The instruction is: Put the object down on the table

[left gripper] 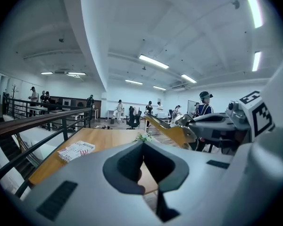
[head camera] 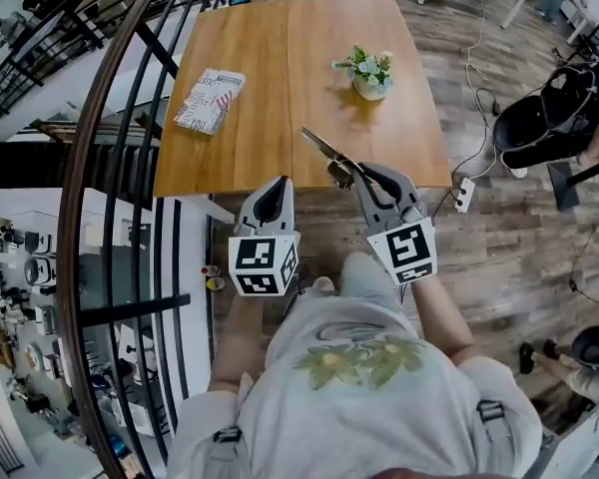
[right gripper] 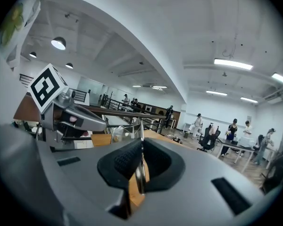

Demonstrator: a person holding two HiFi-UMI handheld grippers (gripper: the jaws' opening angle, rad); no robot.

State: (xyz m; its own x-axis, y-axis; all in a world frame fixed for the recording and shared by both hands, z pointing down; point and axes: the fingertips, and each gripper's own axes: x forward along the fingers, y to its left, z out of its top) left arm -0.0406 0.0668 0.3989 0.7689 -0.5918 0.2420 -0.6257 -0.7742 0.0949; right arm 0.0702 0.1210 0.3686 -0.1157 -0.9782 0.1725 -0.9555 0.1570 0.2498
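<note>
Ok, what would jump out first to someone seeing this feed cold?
The right gripper clamps a thin flat board above the near edge of the wooden table. Beyond it, a small potted plant stands on the right side and a printed packet lies on the left.

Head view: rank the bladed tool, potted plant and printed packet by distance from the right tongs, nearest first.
1. Bladed tool: clamped in the right tongs, blade pointing out over the near edge of the table.
2. Potted plant: straight ahead, on the table's right half.
3. Printed packet: across the table, by its left edge.
</note>
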